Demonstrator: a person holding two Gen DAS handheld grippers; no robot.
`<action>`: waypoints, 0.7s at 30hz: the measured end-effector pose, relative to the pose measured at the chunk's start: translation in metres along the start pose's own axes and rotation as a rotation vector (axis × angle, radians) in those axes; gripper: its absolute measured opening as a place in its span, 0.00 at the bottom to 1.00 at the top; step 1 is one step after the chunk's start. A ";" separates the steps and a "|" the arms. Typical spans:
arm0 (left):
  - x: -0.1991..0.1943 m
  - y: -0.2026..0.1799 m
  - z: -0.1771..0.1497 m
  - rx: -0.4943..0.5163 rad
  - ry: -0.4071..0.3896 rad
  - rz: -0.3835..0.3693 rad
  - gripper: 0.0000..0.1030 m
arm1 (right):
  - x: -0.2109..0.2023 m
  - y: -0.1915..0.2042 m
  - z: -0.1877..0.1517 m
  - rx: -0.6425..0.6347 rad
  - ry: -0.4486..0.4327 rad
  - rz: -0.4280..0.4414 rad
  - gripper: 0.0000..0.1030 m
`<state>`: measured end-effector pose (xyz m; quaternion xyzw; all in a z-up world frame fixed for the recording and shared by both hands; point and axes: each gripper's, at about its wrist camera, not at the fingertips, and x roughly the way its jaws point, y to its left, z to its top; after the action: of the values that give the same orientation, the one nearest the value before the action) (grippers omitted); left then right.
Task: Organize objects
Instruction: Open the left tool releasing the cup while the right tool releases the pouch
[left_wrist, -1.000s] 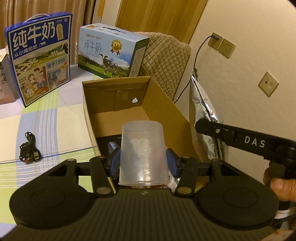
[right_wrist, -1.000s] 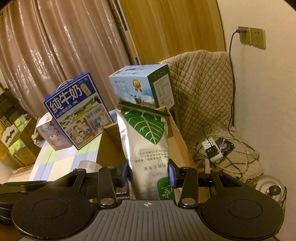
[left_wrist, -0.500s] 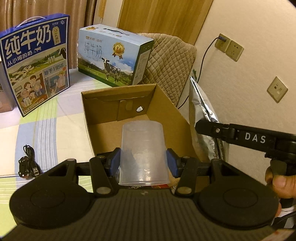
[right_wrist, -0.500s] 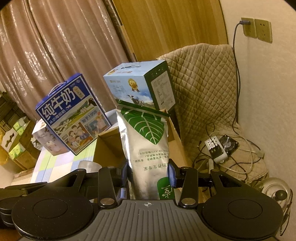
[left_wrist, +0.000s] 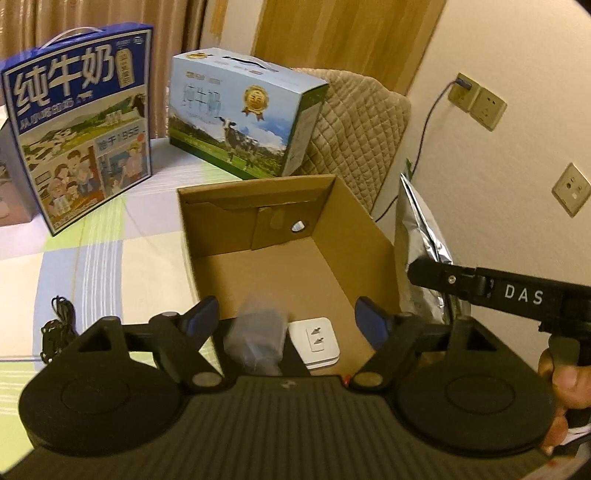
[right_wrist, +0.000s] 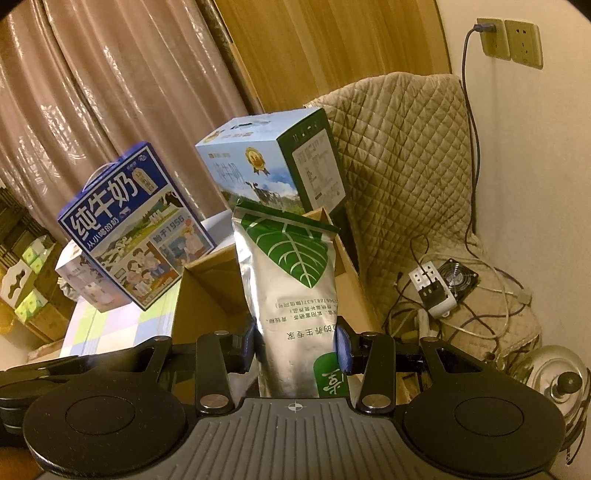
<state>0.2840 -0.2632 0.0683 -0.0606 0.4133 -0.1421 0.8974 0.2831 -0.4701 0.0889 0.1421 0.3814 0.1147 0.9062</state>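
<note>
My left gripper (left_wrist: 288, 317) hangs over the near end of an open cardboard box (left_wrist: 369, 229), its jaws opening. A clear plastic cup (left_wrist: 258, 339), blurred, lies below and between the blue pads, touching neither. It rests in the box beside a white socket panel (left_wrist: 317, 341). My right gripper (right_wrist: 295, 345) is shut on a silver pouch (right_wrist: 291, 288) with a green leaf print, held upright. In the left wrist view that pouch (left_wrist: 421, 258) stands just outside the box's right wall, with the right gripper (left_wrist: 480, 288) behind it.
Two milk gift cartons stand on the checked tablecloth beyond the box: a dark blue one (left_wrist: 77, 147) and a pale blue one (left_wrist: 243, 122). A black cable (left_wrist: 55, 332) lies at the left. A quilted chair (right_wrist: 399, 177), a power strip (right_wrist: 432, 295) and a wall are at the right.
The left jaws have spread apart and the clear cup has dropped from between the pads into the box. The right gripper still holds the pouch the same way.
</note>
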 end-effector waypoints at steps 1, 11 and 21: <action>-0.002 0.002 -0.001 -0.005 -0.003 0.001 0.75 | 0.001 0.000 0.000 0.000 0.002 -0.001 0.38; -0.013 0.013 -0.010 -0.014 -0.007 0.032 0.75 | -0.001 0.004 0.000 -0.007 0.007 -0.001 0.38; -0.020 0.020 -0.013 -0.020 -0.013 0.040 0.76 | 0.007 0.010 0.008 -0.023 -0.009 0.008 0.44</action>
<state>0.2660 -0.2380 0.0699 -0.0622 0.4101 -0.1198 0.9020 0.2928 -0.4596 0.0928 0.1340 0.3752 0.1221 0.9090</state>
